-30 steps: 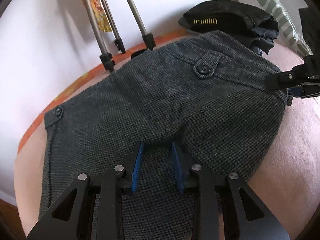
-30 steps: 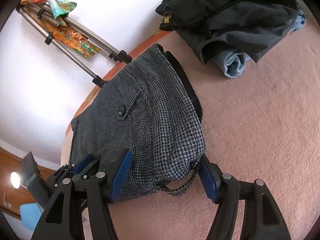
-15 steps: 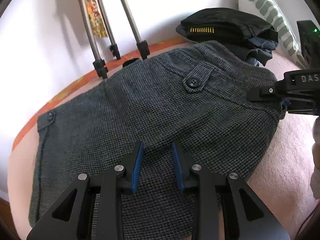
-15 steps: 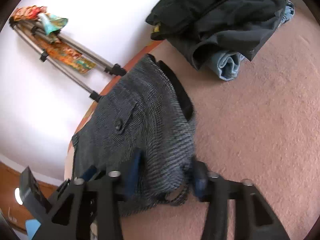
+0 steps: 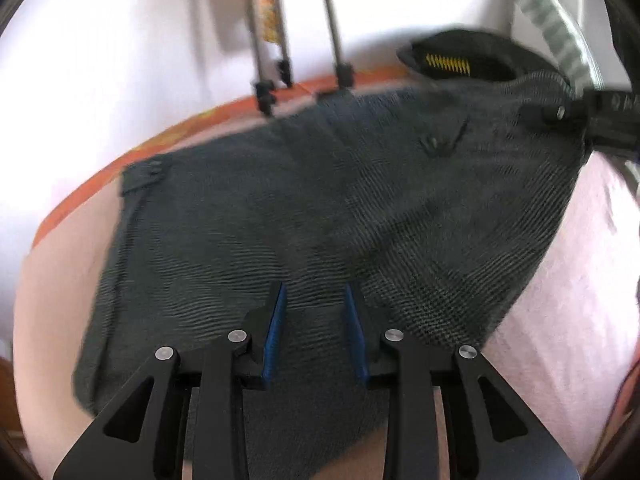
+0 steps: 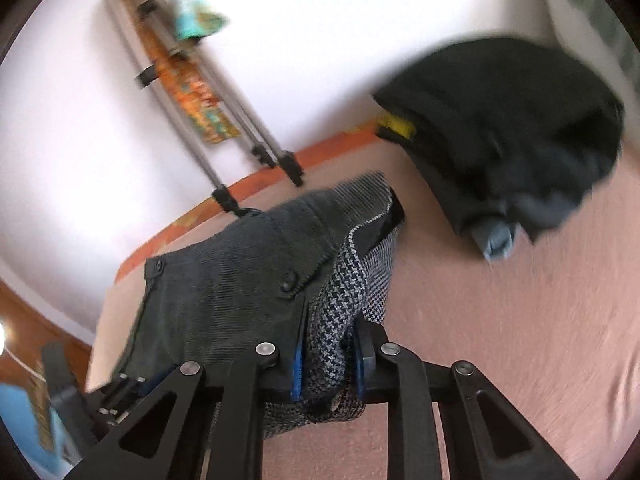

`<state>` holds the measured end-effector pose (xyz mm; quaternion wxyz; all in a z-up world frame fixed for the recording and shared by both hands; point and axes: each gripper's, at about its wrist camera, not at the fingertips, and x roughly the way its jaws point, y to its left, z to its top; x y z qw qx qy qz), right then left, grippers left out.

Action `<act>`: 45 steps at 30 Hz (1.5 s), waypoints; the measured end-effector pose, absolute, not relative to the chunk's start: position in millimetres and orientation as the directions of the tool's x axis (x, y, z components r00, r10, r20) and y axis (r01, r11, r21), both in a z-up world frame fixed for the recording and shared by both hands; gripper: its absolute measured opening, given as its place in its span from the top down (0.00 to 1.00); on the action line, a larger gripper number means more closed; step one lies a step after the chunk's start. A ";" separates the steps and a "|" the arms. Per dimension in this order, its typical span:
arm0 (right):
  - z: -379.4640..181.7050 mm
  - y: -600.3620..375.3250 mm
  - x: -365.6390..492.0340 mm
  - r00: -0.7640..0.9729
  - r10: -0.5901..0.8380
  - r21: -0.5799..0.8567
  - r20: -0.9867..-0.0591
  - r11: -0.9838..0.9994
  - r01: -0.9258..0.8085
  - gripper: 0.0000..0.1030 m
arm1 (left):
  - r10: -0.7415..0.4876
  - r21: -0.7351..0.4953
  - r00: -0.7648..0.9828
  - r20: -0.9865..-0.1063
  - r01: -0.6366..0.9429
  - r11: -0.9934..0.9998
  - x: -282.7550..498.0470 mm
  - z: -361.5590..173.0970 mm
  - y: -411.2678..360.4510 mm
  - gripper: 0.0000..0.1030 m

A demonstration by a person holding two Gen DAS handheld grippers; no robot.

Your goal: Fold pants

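Grey houndstooth pants lie on a pink bed cover. My left gripper presses on the cloth near the crotch, its blue pads a narrow gap apart with fabric between them. My right gripper is shut on the waistband corner of the pants and holds it lifted off the cover, so the cloth drapes down from it. The right gripper also shows at the upper right of the left wrist view, at the raised corner.
A pile of dark folded clothes with a blue roll sits at the back right. Tripod legs stand against the white wall behind the bed's orange edge. A striped pillow is at the far right.
My right gripper has closed on the waistband corner and lifted it up and toward the left. My left gripper has stayed on the crotch area.
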<state>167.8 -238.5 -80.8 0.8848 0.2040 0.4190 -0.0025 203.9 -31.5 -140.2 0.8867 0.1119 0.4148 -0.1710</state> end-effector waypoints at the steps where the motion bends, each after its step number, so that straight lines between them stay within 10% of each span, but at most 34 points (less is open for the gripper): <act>1: -76.0 -233.1 169.8 0.650 0.157 0.334 -0.744 0.929 0.157 0.84 | -0.223 0.034 0.612 -0.759 0.380 0.924 199.6 -128.0 -22.4 0.73; 16: -10.4 -79.2 198.5 0.690 0.122 -0.032 -0.713 0.978 -0.205 0.84 | -0.108 -0.221 0.795 -0.597 -0.034 0.975 159.1 -54.7 168.5 0.72; 30: -97.5 118.5 202.1 0.551 0.185 -0.199 -0.814 0.802 -0.564 0.87 | -0.007 -0.217 0.829 -0.560 -0.138 0.966 146.3 -50.8 210.9 0.72; 35: -114.5 130.5 207.3 0.521 0.205 -0.176 -0.828 0.788 -0.590 0.88 | 0.006 -0.203 0.830 -0.558 -0.143 0.969 144.4 -49.9 215.1 0.72; 41: -77.1 87.5 206.5 0.432 0.450 0.097 -0.782 0.772 -0.629 0.50 | -0.028 -0.210 0.825 -0.565 -0.111 0.971 141.6 -51.7 209.3 0.72; 45: -46.5 37.2 211.2 0.417 0.603 0.313 -0.680 0.753 -0.578 0.46 | -0.075 -0.202 0.814 -0.576 -0.053 0.978 144.4 -53.7 190.0 0.72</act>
